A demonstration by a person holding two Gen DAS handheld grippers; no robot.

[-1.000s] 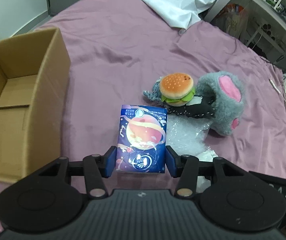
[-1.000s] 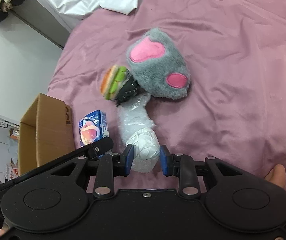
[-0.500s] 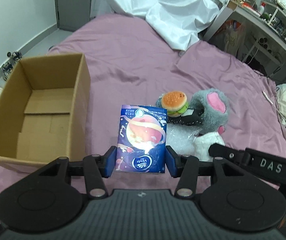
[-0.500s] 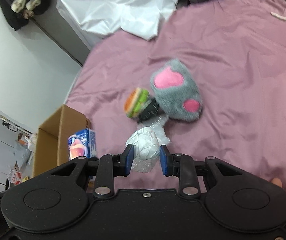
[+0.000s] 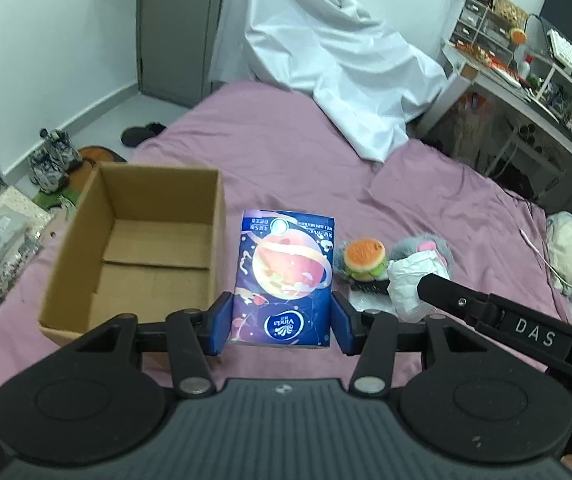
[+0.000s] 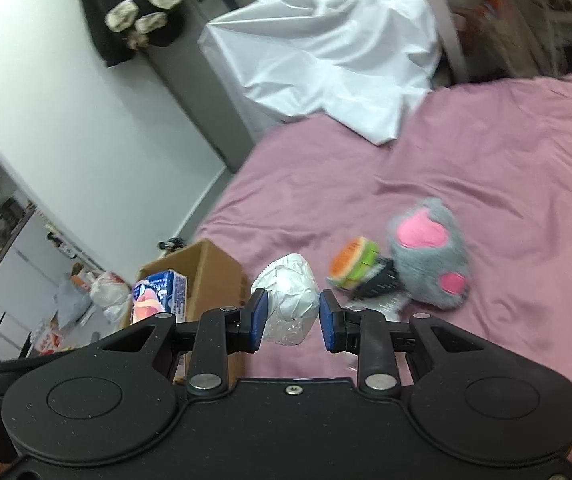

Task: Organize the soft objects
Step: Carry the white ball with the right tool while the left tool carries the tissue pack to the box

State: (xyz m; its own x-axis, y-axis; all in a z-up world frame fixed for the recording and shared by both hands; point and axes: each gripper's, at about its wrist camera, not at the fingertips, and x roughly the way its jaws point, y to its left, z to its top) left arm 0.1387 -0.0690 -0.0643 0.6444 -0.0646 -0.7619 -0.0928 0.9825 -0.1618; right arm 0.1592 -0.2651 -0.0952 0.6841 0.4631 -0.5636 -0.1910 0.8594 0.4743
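My left gripper (image 5: 281, 326) is shut on a blue tissue pack (image 5: 286, 276) with a planet print, held in the air to the right of an open, empty cardboard box (image 5: 133, 248) on the purple bed. My right gripper (image 6: 290, 320) is shut on a white crumpled plastic bundle (image 6: 288, 300), also lifted; the bundle (image 5: 412, 276) and that gripper's arm show at the right of the left wrist view. A burger plush (image 5: 365, 260) and a grey paw plush (image 6: 430, 252) lie on the bed beyond. The tissue pack (image 6: 159, 296) and the box (image 6: 209, 276) show in the right wrist view.
A white sheet (image 5: 338, 80) is heaped at the bed's far end. A cluttered desk (image 5: 534, 80) stands at the right. Shoes and bags (image 5: 49, 160) lie on the floor left of the bed. A clear plastic bag (image 5: 366, 300) lies by the burger plush.
Both grippers have risen high above the bed with their loads. The box and room now show further below and the plush toys look smaller.
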